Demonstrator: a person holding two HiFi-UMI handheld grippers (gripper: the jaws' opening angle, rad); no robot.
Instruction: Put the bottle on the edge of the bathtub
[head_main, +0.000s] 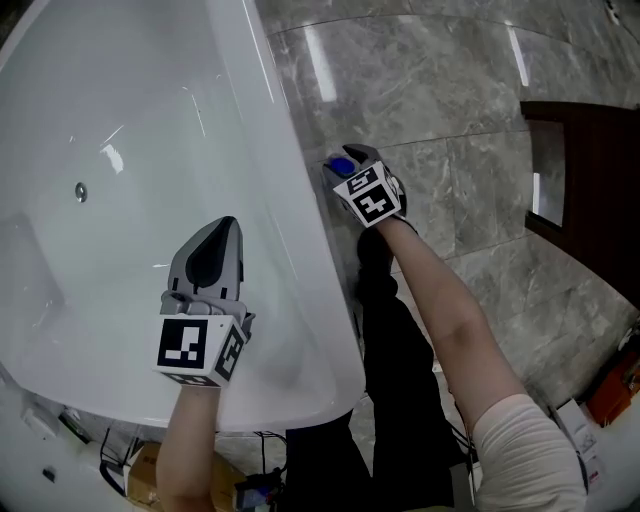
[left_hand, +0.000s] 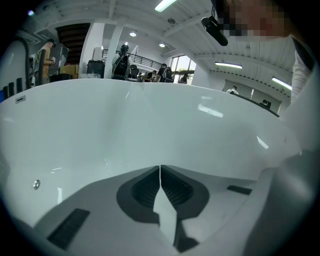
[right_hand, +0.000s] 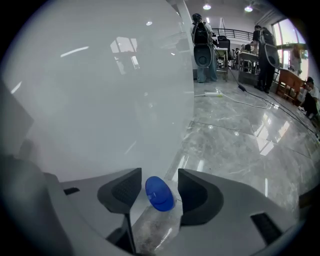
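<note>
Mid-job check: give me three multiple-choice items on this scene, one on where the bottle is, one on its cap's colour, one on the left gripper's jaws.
1. Where is the bottle?
A. inside the bathtub
B. on the bathtub's edge
C. between the right gripper's jaws, outside the bathtub

2. What colour is the bottle's cap?
A. blue
B. red
C. green

3. How do the left gripper's jaws stand?
A. wide apart
B. together, nothing between them
C. closed on the bottle

Answers:
1 C: the bottle lies between the parted jaws beside the bathtub's outer wall, above the floor.
2 A: the cap shows blue in both views.
3 B: the jaws meet, over the bathtub's inside.
</note>
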